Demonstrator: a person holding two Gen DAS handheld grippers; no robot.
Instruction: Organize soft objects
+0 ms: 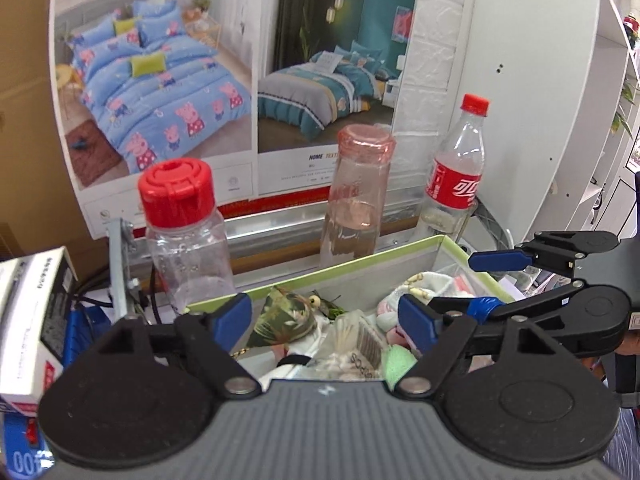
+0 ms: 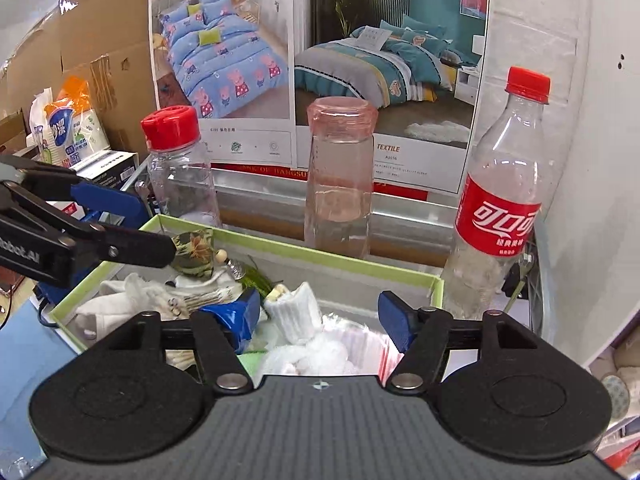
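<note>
My left tongs (image 1: 326, 316) and right tongs (image 2: 318, 314) both hang wide open and empty over the green-rimmed box (image 2: 332, 248), where the soft things lie heaped. The white ribbed sock (image 2: 298, 312) between my right fingers looks light and limp; I'd judge it will sag, so I'd pinch its rolled cuff. The leaf-print pouch (image 1: 282, 314) near the box's back wall looks stuffed and squashy, best taken across its bulge.
</note>
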